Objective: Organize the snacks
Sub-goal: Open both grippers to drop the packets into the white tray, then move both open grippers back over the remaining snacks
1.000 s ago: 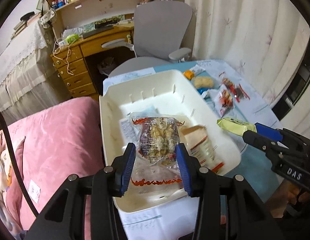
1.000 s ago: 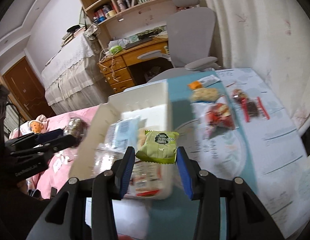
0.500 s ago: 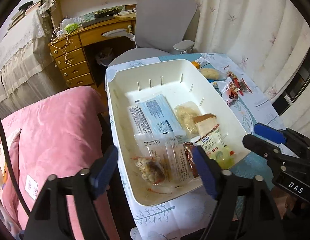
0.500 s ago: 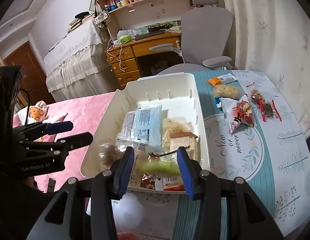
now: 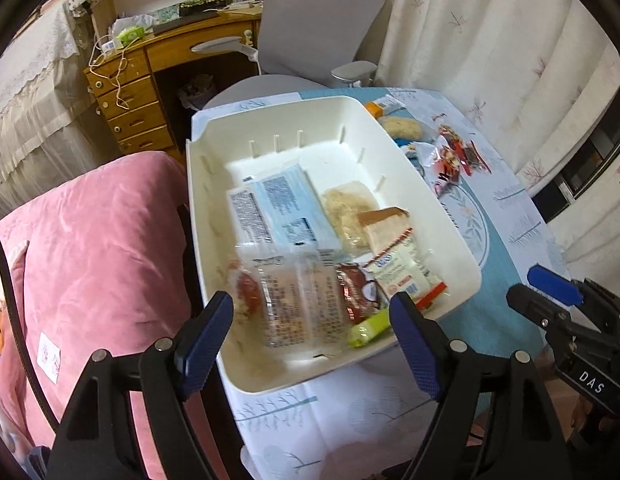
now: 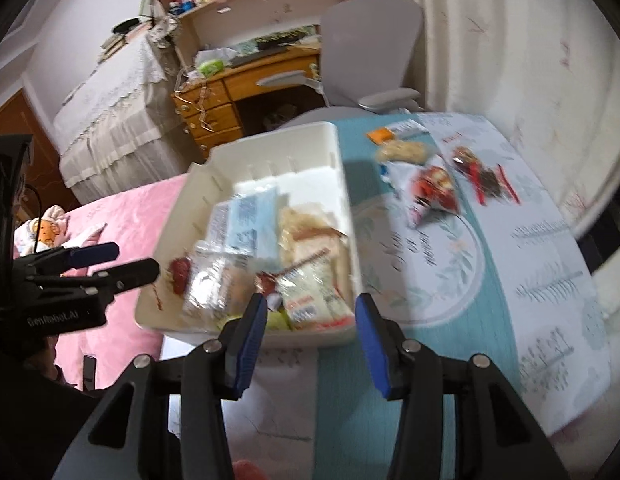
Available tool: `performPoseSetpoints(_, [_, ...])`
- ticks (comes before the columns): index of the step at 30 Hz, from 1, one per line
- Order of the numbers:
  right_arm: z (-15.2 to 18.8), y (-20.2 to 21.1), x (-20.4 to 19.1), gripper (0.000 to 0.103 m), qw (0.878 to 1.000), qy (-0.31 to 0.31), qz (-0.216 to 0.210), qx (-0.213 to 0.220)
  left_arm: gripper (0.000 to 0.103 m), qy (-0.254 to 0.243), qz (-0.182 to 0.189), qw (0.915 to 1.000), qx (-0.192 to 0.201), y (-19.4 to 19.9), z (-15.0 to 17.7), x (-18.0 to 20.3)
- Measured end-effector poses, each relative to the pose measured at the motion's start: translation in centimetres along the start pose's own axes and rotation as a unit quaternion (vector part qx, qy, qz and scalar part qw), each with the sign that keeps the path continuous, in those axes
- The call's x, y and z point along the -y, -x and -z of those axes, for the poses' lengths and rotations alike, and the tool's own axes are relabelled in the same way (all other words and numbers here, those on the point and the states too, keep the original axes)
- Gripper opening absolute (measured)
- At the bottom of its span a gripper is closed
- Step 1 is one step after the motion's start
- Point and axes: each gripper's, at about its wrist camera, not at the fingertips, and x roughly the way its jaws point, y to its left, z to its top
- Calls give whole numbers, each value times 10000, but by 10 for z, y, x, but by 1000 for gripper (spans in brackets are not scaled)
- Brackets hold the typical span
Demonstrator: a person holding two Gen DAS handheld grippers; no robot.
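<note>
in the white bin (image 5: 450,240) at 12 o'clock, we've just dropped the clear nut pack (image 5: 297,300) and green snack (image 5: 368,330); both tongs, left (image 5: 310,336) and right (image 6: 310,330), now released and empty. loose packets (image 6: 432,192) at 1 o'clock remain on the tabletop (image 6: 530,280).

Your right gripper (image 6: 310,316) hangs over the near rim of the white bin (image 6: 342,200), its blue pads apart with nothing between them. Snack packets (image 6: 310,280) crowd the bin; more snacks (image 6: 434,188) lie on the tablecloth (image 6: 510,280) beyond. Your left gripper (image 6: 121,260) shows at left.
</note>
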Motion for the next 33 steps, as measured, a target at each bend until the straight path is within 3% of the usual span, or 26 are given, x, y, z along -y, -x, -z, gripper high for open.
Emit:
performPoseSetpoints(5, [10, 11, 28, 47, 9994, -159, 250, -181, 79, 126, 267, 9989, -375, -5, -9, 26])
performPoseSetpoints(12, [-1, 21, 74, 51, 9989, -271, 292, -254, 79, 249, 324, 9981, -460, 1, -25, 71])
performPoseSetpoints(19, [-22, 24, 120, 53, 9998, -151, 91, -116, 79, 572, 216, 9976, -311, 5, -49, 116])
performPoseSetpoints(33, [-65, 8, 213, 53, 9996, 183, -194, -43, 79, 1171, 234, 9903, -709, -41, -104, 193])
